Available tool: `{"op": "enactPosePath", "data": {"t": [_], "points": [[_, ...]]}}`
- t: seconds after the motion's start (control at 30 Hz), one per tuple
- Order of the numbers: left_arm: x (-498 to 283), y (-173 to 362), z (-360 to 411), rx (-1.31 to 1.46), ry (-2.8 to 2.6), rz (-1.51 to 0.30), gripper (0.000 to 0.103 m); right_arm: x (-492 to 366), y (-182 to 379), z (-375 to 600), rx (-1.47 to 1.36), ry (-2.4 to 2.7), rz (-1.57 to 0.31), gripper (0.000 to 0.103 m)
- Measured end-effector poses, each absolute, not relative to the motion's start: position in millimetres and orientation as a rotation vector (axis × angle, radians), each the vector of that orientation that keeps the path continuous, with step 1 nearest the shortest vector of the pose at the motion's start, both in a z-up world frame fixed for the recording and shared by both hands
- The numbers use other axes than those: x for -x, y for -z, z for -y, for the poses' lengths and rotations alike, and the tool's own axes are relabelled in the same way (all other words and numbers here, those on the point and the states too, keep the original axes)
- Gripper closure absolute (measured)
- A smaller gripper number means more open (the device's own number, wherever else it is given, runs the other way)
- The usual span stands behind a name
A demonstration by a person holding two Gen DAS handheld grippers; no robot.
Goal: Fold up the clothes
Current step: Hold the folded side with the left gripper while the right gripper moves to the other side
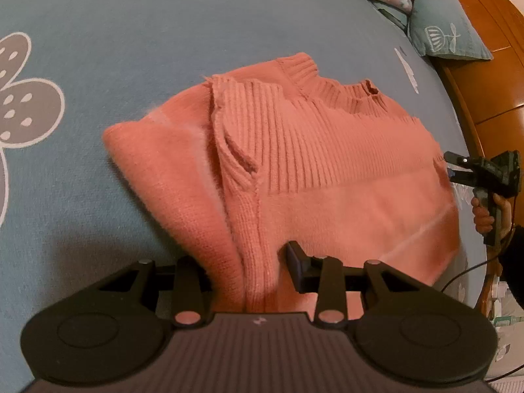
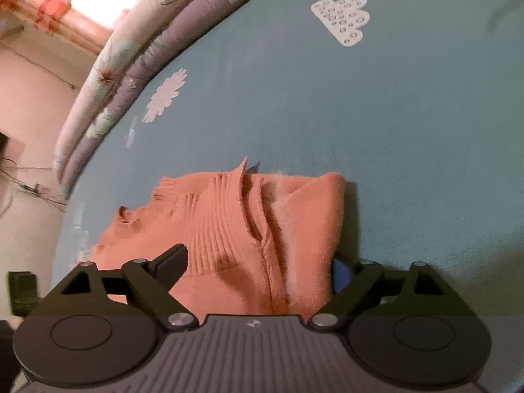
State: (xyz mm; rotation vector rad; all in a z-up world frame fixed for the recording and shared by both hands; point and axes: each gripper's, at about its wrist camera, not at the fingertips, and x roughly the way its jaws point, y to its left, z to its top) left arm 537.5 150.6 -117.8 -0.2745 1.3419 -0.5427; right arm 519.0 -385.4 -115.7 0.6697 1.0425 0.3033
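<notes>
Two wrist views of a salmon-orange knitted sweater (image 1: pixel 327 150) lying partly folded on a blue-grey bedsheet (image 1: pixel 131 49) printed with white and brown flowers. In the left wrist view the sweater fills the centre and right of the frame, its ribbed collar (image 1: pixel 357 95) toward the upper centre and one folded side forming a rounded edge at centre left. The left gripper (image 1: pixel 249 271) sits at the bottom centre; a gathered fold of the sweater runs down between its two fingers and the jaws are clamped on that fold, the right finger (image 1: pixel 296 262) pressing against the knit. At the right edge of the same view the right gripper (image 1: pixel 453 167) appears just beside the far edge of the sweater, carried by a hand (image 1: pixel 484 216) with a dark sleeve (image 1: pixel 514 262) below it. A patterned pillow (image 1: pixel 448 29) and a wooden bed frame (image 1: pixel 491 75) occupy the upper right. In the right wrist view the sweater (image 2: pixel 229 229) lies in the lower centre of the frame, with a floral quilt (image 2: pixel 131 55) curving along the upper left. The right gripper (image 2: pixel 258 265) has its jaws wide apart and opening; the sweater's near edge lies between the fingers, though the pads do not press on it, the left finger (image 2: pixel 173 258) standing clear above the knit.
</notes>
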Motion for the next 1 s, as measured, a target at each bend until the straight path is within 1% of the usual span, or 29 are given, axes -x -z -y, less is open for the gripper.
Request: {"op": "enactPosePath", "data": {"t": [0.2,0.3,0.47,0.53,0.77,0.9,0.93,1.0], "points": [[-539,119,-152,0.286,0.546,-1.344,0.066,-481,119,389,-0.747,-0.376,-1.133,0.012],[-539,121,-155,0.309,0.545,-1.34,0.066,-469,121,391,-0.788,-0.401,-1.117,0.012],[-540,121,-155,0.312,0.545,-1.343,0.066,-512,125,394,-0.835,-0.409,-1.074,0.012],[-541,121,-154,0.308,0.544,-1.348,0.066,-525,127,391,-0.837,-0.427,-1.096,0.009],[-541,122,-155,0.322,0.547,-1.343,0.066,-504,129,389,-0.838,-0.519,-1.171,0.009],[-540,124,-157,0.337,0.548,-1.337,0.066,-533,136,393,-0.916,-0.506,-1.152,0.01],[-540,124,-156,0.336,0.546,-1.337,0.066,-539,136,391,-0.908,-0.502,-1.162,0.009],[-540,123,-154,0.321,0.548,-1.338,0.066,-542,125,375,-0.775,-0.503,-1.194,0.007]]}}
